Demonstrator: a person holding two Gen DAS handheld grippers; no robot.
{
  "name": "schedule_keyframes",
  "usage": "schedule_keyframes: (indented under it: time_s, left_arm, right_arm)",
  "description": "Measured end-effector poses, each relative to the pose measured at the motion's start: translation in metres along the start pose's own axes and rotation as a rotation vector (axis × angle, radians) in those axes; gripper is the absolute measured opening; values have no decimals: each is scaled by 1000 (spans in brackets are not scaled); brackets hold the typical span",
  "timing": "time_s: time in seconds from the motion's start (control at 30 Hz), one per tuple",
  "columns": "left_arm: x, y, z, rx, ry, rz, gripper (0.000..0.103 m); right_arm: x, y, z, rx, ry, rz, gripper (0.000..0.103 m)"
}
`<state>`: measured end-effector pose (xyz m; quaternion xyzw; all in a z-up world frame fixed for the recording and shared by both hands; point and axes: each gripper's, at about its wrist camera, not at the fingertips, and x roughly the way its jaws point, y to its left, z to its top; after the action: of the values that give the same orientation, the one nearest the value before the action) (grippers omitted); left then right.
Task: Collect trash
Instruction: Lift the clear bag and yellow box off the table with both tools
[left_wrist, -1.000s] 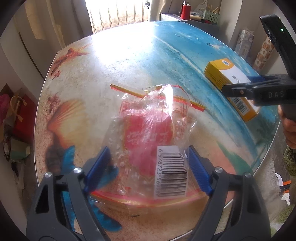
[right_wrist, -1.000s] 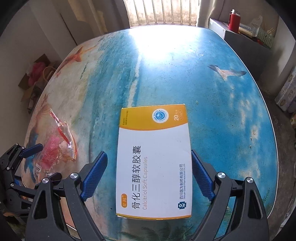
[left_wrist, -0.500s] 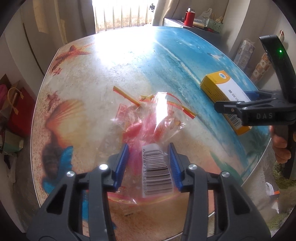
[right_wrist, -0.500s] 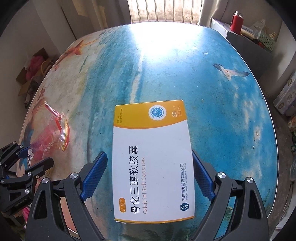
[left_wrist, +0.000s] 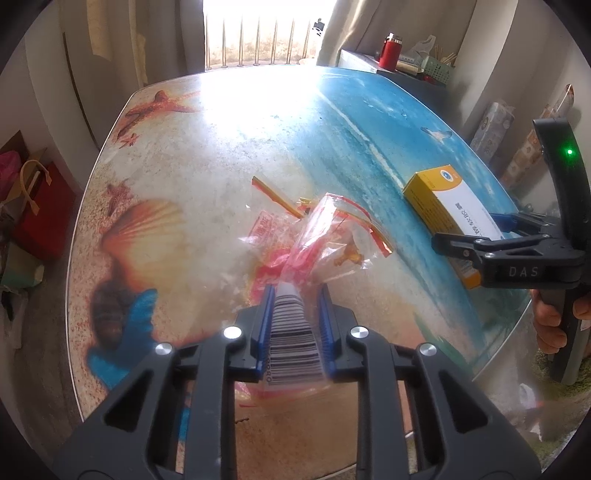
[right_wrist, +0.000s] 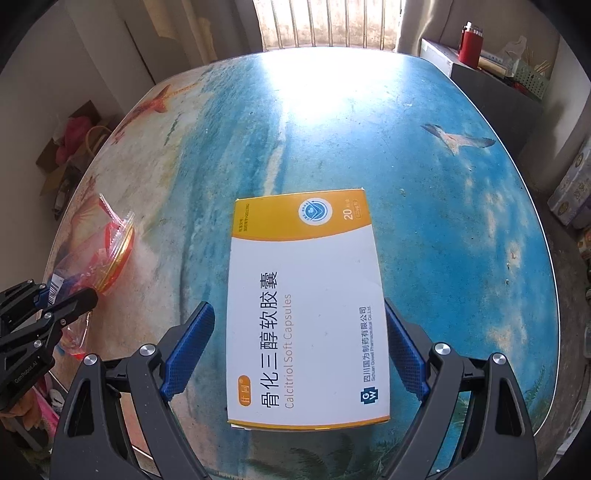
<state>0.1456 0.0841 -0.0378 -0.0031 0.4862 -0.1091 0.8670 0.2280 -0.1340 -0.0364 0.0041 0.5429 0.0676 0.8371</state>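
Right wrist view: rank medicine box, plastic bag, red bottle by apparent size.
1. medicine box, largest, but nearest the camera.
2. plastic bag, partly hidden by the left gripper.
3. red bottle, smallest; far off, so true size unsure.

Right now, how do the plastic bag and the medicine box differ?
The plastic bag is clear, crumpled and soft; the medicine box is a rigid white and yellow carton lying flat. The left tool, whose jaws have just been closing, pinches the bag at its barcode label; the right tool straddles the box, open. Both sit on the beach-print table.
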Motion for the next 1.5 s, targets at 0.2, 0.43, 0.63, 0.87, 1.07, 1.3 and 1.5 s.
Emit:
schedule_keyframes:
  time_s: [0.2, 0.43, 0.63, 0.87, 1.07, 1.3, 1.5]
  left_arm:
    - [-2, -5, -1, 19, -9, 18, 19]
    - [-4, -7, 0, 33, -21, 38, 19]
    - [-6, -8, 0, 41, -25, 46, 19]
    - [-8, -11, 1, 58, -33, 55, 19]
    - [-9, -14, -1, 73, -39, 66, 19]
    - [-10, -17, -1, 83, -40, 80, 19]
    - [-11, -17, -3, 89, -50, 91, 19]
  right_arm:
    - [-5, -4, 0, 26, -21, -25, 78]
    - [-8, -6, -2, 38, -31, -51, 70]
    - [-13, -8, -5, 57, -44, -51, 70]
    - [-21, -12, -7, 75, -63, -49, 70]
    - [-13, -17, -7, 79, -18, -49, 71]
    - [-9, -15, -8, 70, -8, -50, 80]
    - [-13, -20, -8, 99, -39, -38, 72]
